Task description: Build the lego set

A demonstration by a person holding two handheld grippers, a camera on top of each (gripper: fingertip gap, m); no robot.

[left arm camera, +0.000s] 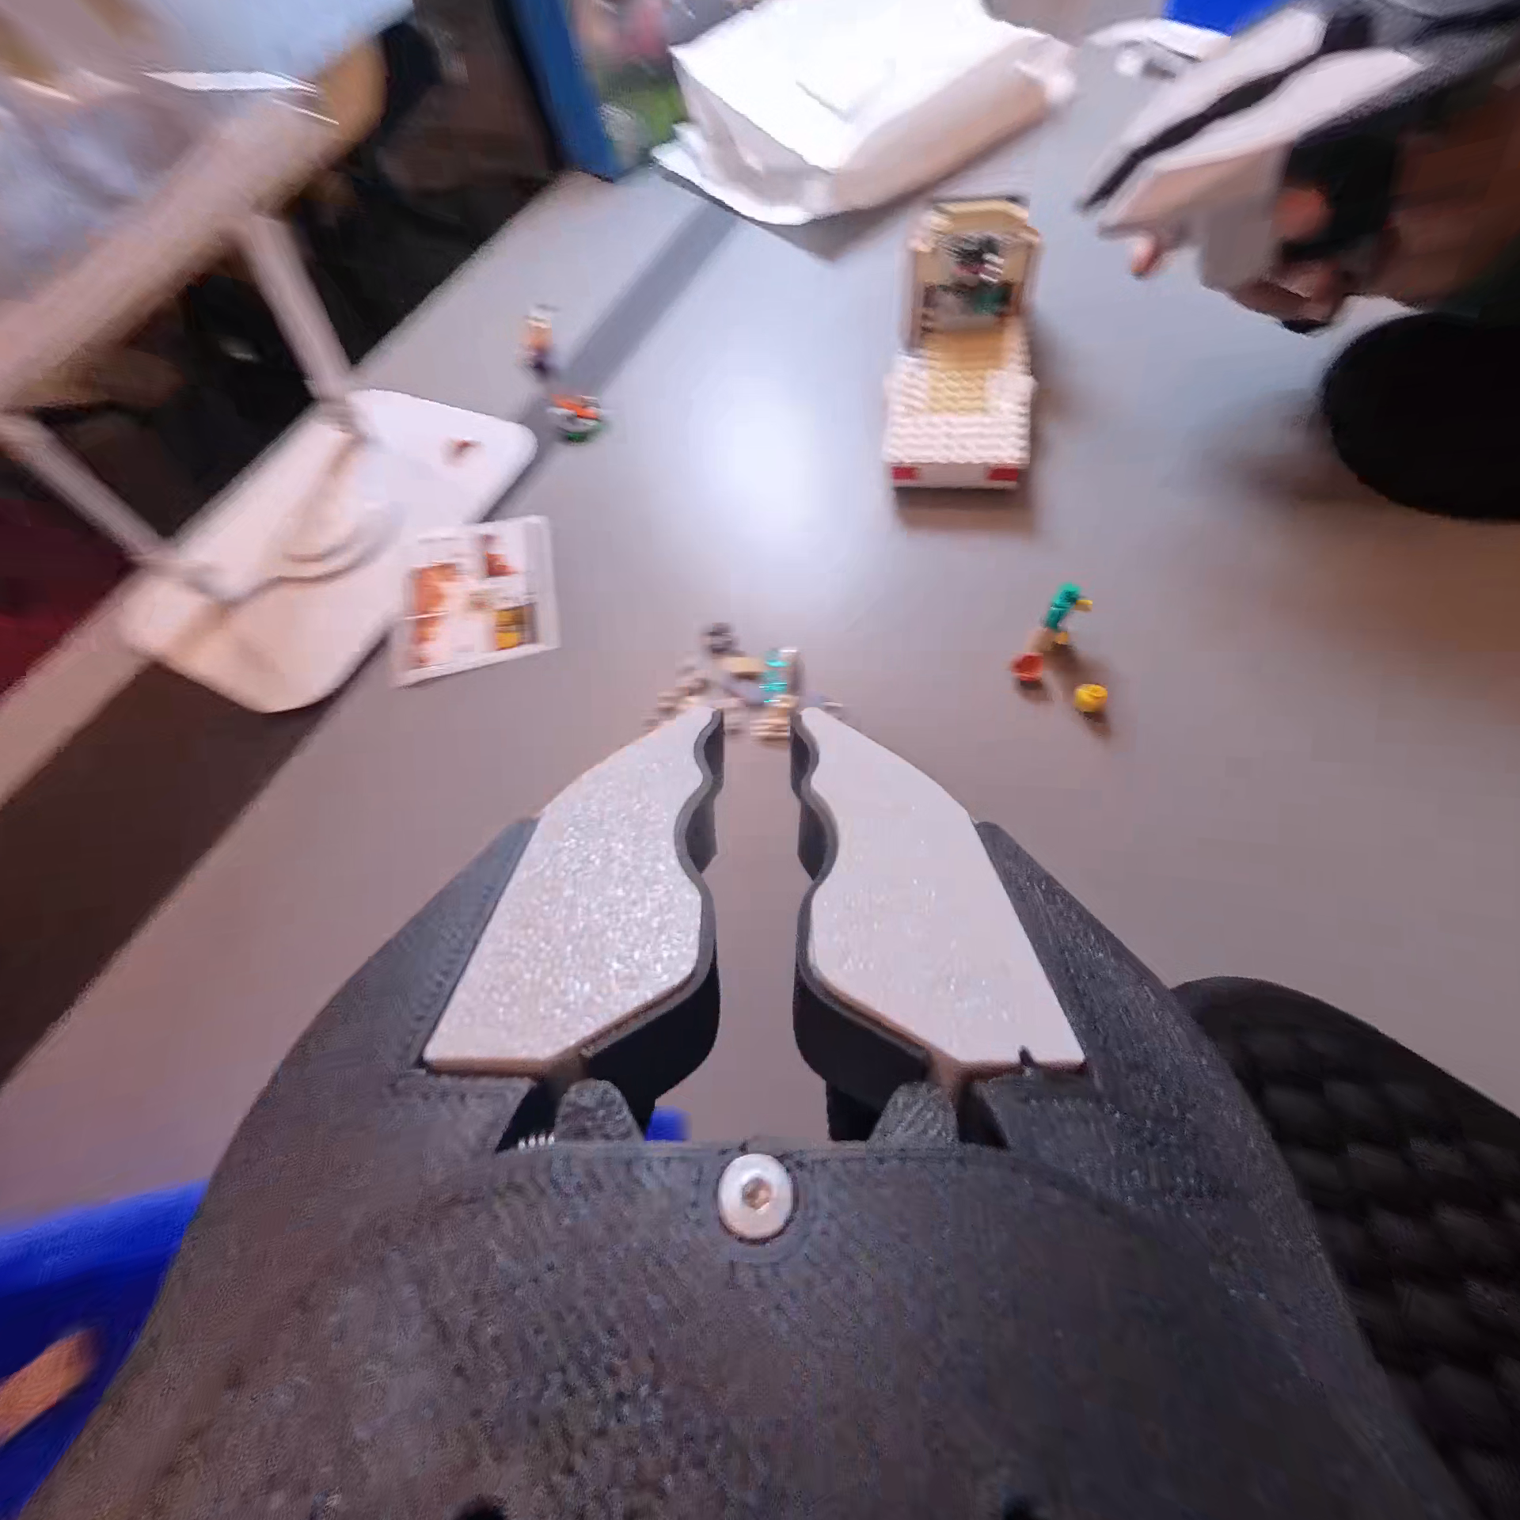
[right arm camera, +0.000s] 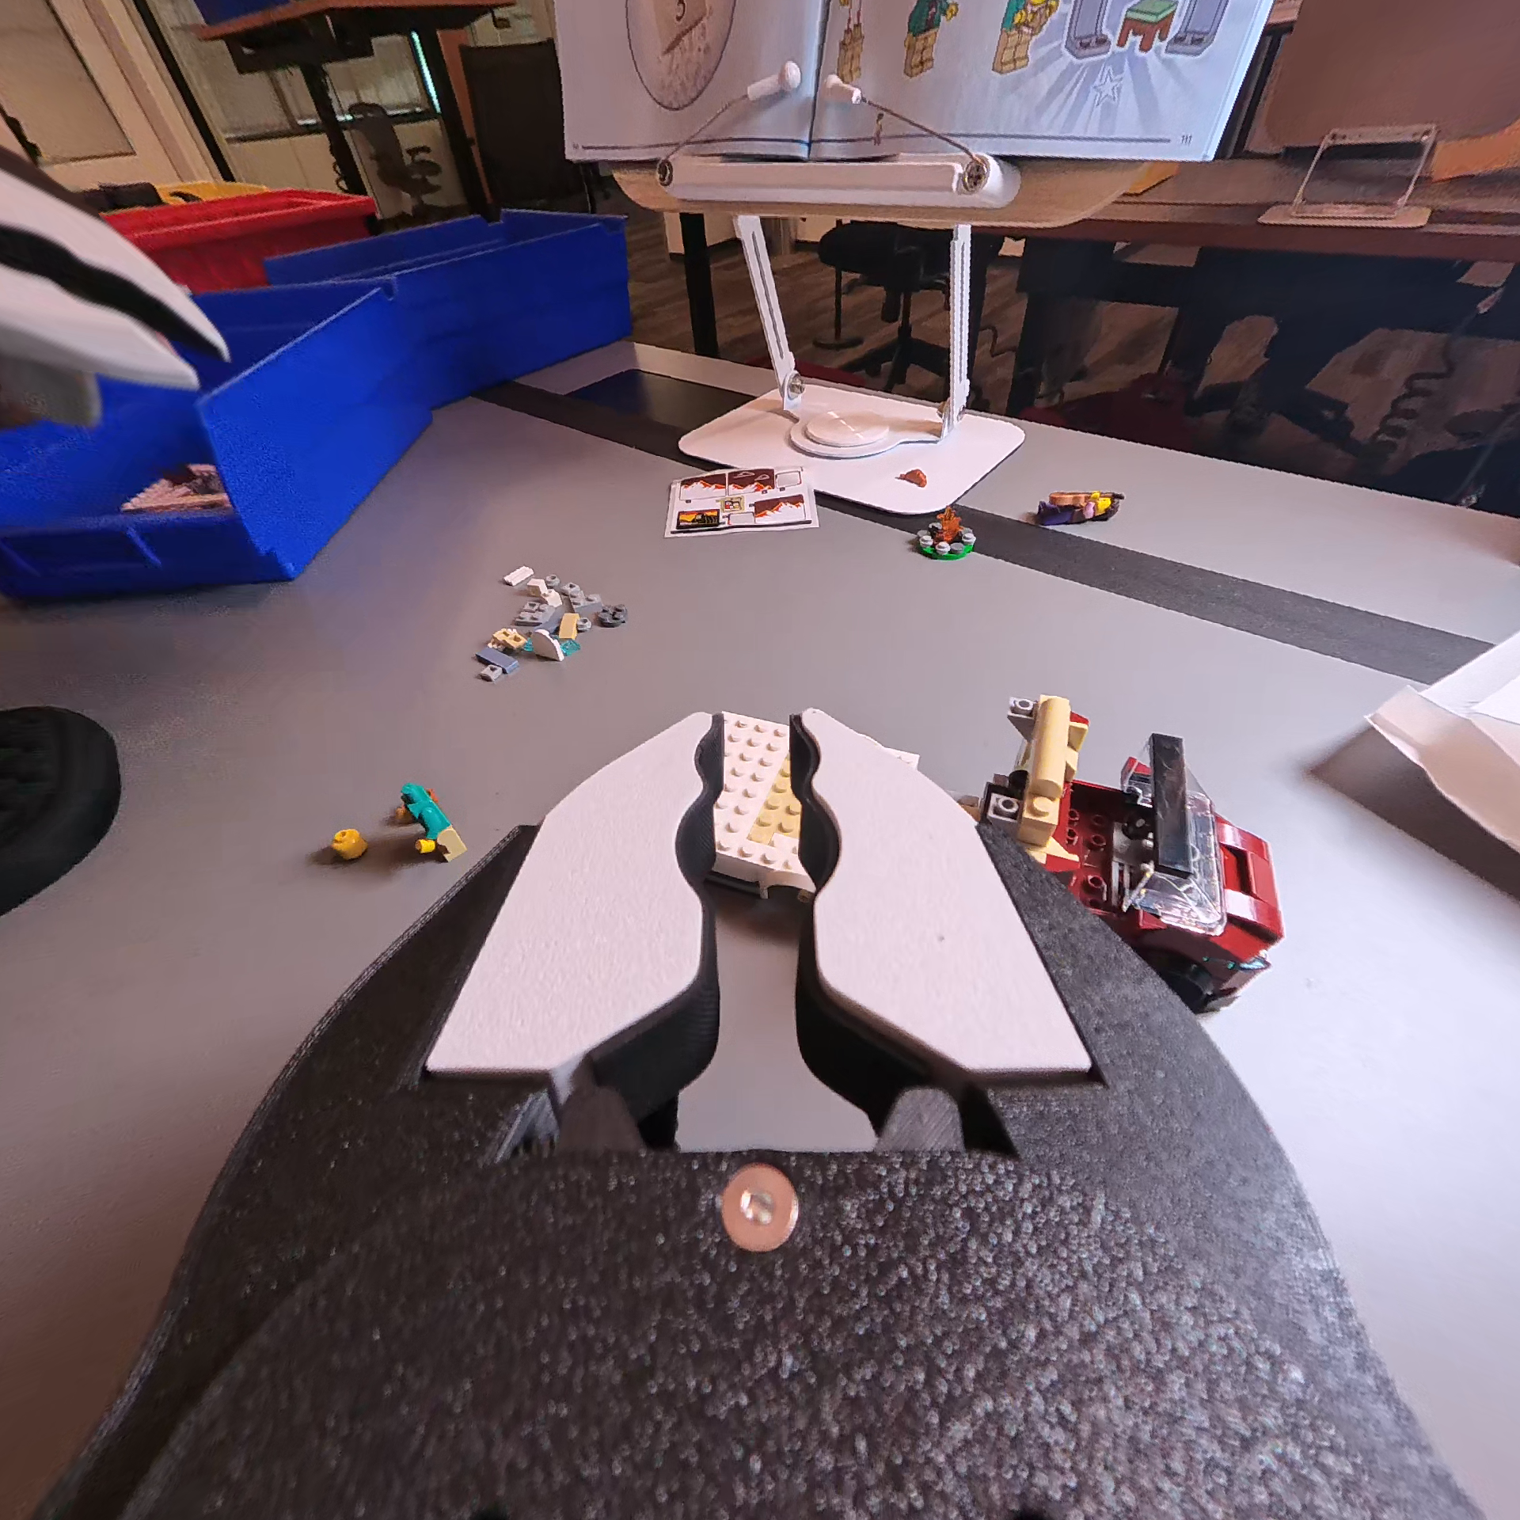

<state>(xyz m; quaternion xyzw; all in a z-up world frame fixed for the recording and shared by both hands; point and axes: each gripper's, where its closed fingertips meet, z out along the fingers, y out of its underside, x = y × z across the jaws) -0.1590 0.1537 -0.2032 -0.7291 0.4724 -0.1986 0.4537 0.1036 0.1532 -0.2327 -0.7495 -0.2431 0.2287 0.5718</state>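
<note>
A part-built truck stands on the grey table, with a white studded bed (right arm camera: 753,790) and a dark red cab (right arm camera: 1151,864); it also shows in the left wrist view (left arm camera: 958,370). My right gripper (right arm camera: 757,720) hovers over the bed, jaws a narrow gap apart, holding nothing. My left gripper (left arm camera: 757,715) is also narrowly open and empty, above the table just short of a pile of small grey and tan parts (left arm camera: 740,683), which also shows in the right wrist view (right arm camera: 551,617). The left wrist view is blurred. A teal minifigure body (right arm camera: 428,818) and a yellow head (right arm camera: 349,843) lie apart.
A white book stand (right arm camera: 855,436) holds the instruction booklet (right arm camera: 905,74) at the far edge. A sticker sheet (right arm camera: 740,502), a small campfire build (right arm camera: 946,535) and a lying minifigure (right arm camera: 1077,506) are near it. Blue bins (right arm camera: 329,411) stand left, a white bag (right arm camera: 1464,757) right. The gap from one gripper's tips to the other's is roughly 25 cm. The yellow head (right arm camera: 349,843) is about equally far from each gripper, around 20 cm. The left camera catches it too, in the left wrist view (left arm camera: 1091,688).
</note>
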